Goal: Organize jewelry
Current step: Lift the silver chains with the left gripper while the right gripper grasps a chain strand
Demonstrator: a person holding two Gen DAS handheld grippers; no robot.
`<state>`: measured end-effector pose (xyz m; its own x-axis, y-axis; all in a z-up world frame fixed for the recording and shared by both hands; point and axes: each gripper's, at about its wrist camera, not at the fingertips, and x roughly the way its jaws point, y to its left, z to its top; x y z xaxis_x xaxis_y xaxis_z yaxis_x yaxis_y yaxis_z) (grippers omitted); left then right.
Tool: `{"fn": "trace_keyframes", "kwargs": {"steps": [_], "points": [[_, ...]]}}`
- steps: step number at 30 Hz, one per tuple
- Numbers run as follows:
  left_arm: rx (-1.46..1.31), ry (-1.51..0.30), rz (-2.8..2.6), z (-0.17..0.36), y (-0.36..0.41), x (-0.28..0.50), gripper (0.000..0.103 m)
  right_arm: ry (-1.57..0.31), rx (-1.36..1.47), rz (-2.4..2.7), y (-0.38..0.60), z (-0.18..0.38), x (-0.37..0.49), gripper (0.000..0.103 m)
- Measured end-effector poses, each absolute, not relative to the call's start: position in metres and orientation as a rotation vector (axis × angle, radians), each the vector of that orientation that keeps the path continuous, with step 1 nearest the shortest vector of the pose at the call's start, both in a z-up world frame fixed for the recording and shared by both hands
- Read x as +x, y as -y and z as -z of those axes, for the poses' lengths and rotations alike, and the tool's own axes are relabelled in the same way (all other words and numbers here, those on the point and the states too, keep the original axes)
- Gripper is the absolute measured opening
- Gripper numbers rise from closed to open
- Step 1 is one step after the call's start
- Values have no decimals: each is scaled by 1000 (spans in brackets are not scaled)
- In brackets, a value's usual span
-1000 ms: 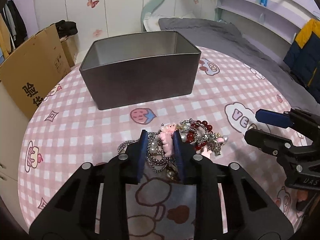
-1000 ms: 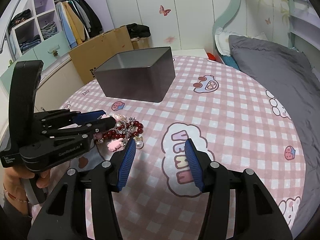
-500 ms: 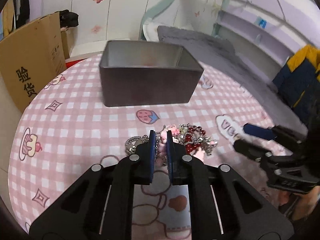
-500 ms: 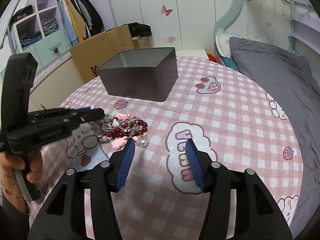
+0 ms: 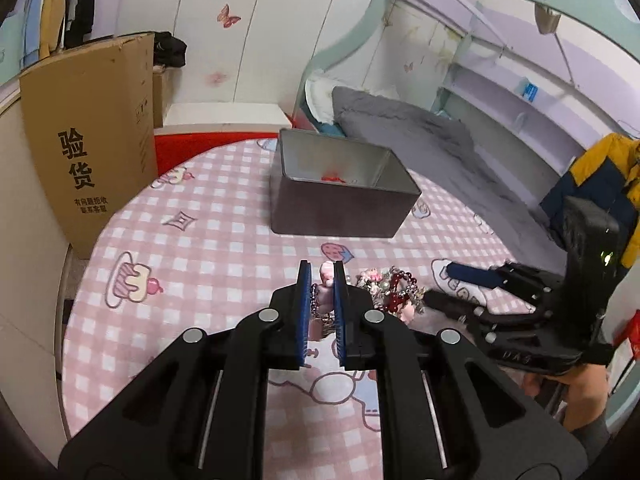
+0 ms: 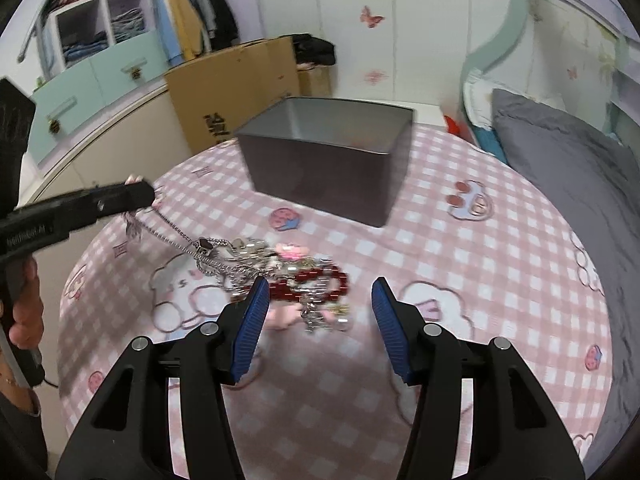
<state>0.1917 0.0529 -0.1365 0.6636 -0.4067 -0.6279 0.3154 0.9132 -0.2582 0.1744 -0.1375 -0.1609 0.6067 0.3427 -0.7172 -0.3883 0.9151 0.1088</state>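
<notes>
Left gripper (image 5: 321, 280) clenched on pink charm (image 5: 325, 284); right gripper (image 6: 318, 300) released over jewelry pile (image 6: 296, 272); grey tin (image 6: 328, 160) beyond

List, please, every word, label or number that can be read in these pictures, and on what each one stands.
"验货": large black print on the cardboard box.
Two small lines of print below it on the box: too small to read.
Grey lettering on the right gripper body: too blurred to read.
White lettering on the left gripper body: too blurred to read.
Cartoon prints on the tablecloth: no readable words.
</notes>
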Motion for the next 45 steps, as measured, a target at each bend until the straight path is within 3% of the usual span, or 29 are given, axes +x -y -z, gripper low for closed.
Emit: {"fn": "trace_keyframes", "kwargs": {"steps": [14, 15, 16, 17, 20, 34, 45], "points": [[-181, -684, 476, 114, -63, 179, 11, -825, -268, -640, 43, 173, 178, 50], [-180, -678, 480, 112, -64, 178, 11, -835, -273, -647, 38, 177, 181, 44], [-177, -671, 480, 109, -64, 176, 11, -844, -272, -646, 36, 179, 183, 22], [-176, -665, 481, 107, -64, 175, 11, -850, -262, -640, 36, 180, 185, 8], [-172, -650, 479, 101, -66, 172, 11, -821, -164, -634, 52, 169, 188, 4], [-138, -585, 534, 60, -50, 192, 11, -621, -42, -603, 104, 55, 183, 4], [-84, -562, 575, 33, -24, 217, 11, -529, -81, -571, 117, 13, 196, 4]]}}
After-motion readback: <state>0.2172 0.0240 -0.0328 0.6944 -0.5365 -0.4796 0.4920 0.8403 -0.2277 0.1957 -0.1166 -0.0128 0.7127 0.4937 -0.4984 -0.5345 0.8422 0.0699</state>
